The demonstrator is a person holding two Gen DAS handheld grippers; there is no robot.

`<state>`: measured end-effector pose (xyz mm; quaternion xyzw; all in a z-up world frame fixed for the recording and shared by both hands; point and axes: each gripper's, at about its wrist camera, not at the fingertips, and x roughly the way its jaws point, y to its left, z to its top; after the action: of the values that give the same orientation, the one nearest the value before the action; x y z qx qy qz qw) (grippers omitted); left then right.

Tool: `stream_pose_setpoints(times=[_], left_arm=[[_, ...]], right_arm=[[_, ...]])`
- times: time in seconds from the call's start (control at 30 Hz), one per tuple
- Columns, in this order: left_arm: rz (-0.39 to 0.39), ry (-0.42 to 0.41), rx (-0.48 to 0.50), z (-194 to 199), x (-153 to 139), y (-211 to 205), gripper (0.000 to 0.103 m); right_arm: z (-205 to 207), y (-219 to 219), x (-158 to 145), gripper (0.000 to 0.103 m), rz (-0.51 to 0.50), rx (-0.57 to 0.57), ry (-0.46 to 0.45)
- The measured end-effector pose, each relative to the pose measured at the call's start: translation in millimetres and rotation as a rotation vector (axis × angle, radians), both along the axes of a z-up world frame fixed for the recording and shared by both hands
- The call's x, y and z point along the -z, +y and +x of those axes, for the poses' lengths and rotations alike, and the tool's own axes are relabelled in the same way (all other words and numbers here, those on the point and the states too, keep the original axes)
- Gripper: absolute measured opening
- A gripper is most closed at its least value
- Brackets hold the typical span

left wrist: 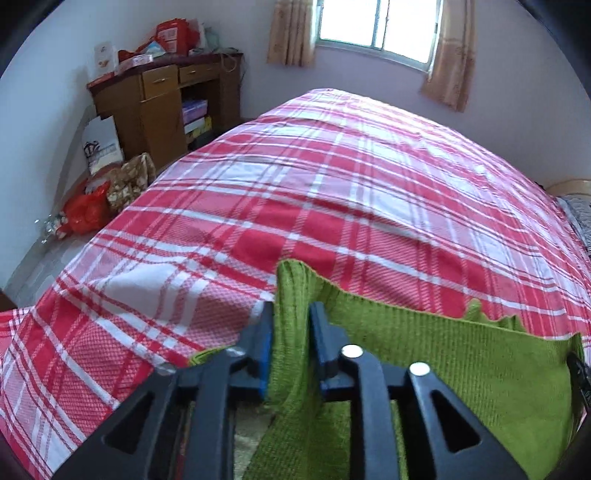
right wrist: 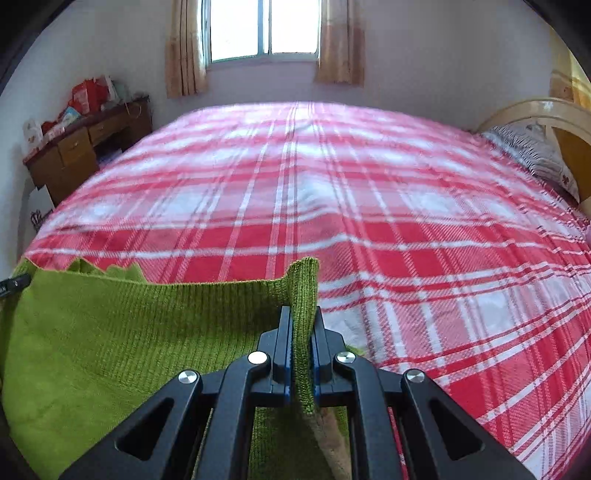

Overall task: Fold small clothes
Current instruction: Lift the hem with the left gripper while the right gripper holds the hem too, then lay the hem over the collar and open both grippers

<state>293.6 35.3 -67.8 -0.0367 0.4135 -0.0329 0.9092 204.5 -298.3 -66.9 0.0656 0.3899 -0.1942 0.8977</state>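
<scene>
- The green knit point(right wrist: 110, 332) hangs stretched between my two tongs over the near edge of the bed point(right wrist: 332, 192), its top hem running across from one to the other.
- My right tongs point(right wrist: 300, 332) are pinched tight on the knit's right corner; the fabric stands up in a narrow strip above the blue pads point(right wrist: 284, 354) and drops away below them.
- My left tongs point(left wrist: 291, 325) have the left corner between them. The jaws stand narrowly apart; the cloth lies against the left pad, and I see a gap at the right pad point(left wrist: 320, 332), so I read this one as loose.
- In the left view the knit point(left wrist: 461, 362) slopes away to the right, with a jagged edge showing behind the hem.
- The bed carries a red and white plaid sheet point(left wrist: 332, 184), flat beyond the garment.
- A pillow point(right wrist: 532, 151) lies at the headboard point(right wrist: 524, 110) on the right.
- A wooden desk point(left wrist: 159, 99) with red boxes stands by the far left wall, under a curtained window point(right wrist: 264, 27).
</scene>
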Motion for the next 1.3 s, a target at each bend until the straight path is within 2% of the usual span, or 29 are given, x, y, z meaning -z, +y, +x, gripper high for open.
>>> stream_pose_setpoints(times=[0.1,0.17,0.23,0.27,0.3,0.33,0.37,0.47,0.57,0.7,0.8,0.87,0.9,0.97,1.07,1.2,1.27,1.3], left_arm=[[0.007,0.024,-0.037,5.0,2.1,1.3,0.058],[-0.042,0.031,-0.029,3.1,-0.9,9.1,0.058],[-0.06,0.021,-0.007,-5.7,-11.8,16.3,0.058],[-0.05,0.001,0.0,-13.1,-18.1,18.3,0.059],[-0.018,-0.025,0.009,-23.4,-25.2,20.2,0.066],[0.018,-0.043,0.017,-33.7,-30.4,21.2,0.072],[0.052,-0.064,0.028,-46.6,-35.5,21.4,0.072],[0.104,-0.112,0.085,-90.7,-44.8,20.2,0.072],[0.106,-0.151,0.102,-134.0,-41.8,17.7,0.074],[0.101,-0.134,0.113,-173.7,-25.2,11.2,0.074],[0.119,-0.122,0.101,-192.5,-9.8,9.5,0.074],[0.177,-0.11,0.089,-198.4,3.6,7.2,0.074],[0.201,-0.108,0.084,-198.8,8.5,6.6,0.075],[0.214,-0.155,0.087,-202.8,13.2,7.1,0.076],[0.226,-0.14,0.084,-196.1,9.2,3.7,0.076],[0.22,-0.132,0.082,-211.2,0.2,11.0,0.078],[0.179,-0.127,0.081,-218.4,-6.2,18.8,0.089],[0.166,-0.127,0.069,-221.6,-9.4,24.2,0.1]], right_arm=[[6.7,-8.4,5.5,0.011,0.054,0.007,0.031],[3.9,-17.3,4.9,0.012,0.117,0.008,0.01],[-11.9,-34.9,-1.0,0.012,0.275,-0.01,-0.084],[-27.0,-42.9,-8.2,0.012,0.322,0.02,-0.151],[-54.7,-49.8,-23.6,0.012,0.318,0.1,-0.25],[-72.4,-51.0,-33.2,0.012,0.3,0.141,-0.3],[-93.3,-48.8,-44.4,0.012,0.276,0.165,-0.335],[-123.6,-25.8,-56.2,0.012,0.252,0.1,-0.312],[-146.1,24.8,-54.9,0.012,0.174,-0.028,-0.243],[-166.8,84.8,-30.6,0.012,0.098,-0.144,-0.149],[-174.4,105.4,-7.1,0.012,0.088,-0.179,-0.088],[-180.1,109.5,12.4,0.012,0.075,-0.176,-0.041],[-182.5,109.4,15.5,0.012,0.068,-0.179,-0.052],[-187.2,105.6,17.9,0.012,0.093,-0.178,-0.077],[-192.8,100.8,20.2,0.012,0.137,-0.179,-0.108],[-193.2,94.8,19.2,0.012,0.155,-0.179,-0.123],[-193.1,98.5,18.9,0.012,0.134,-0.177,-0.118],[-191.6,100.8,17.6,0.012,0.123,-0.176,-0.112]])
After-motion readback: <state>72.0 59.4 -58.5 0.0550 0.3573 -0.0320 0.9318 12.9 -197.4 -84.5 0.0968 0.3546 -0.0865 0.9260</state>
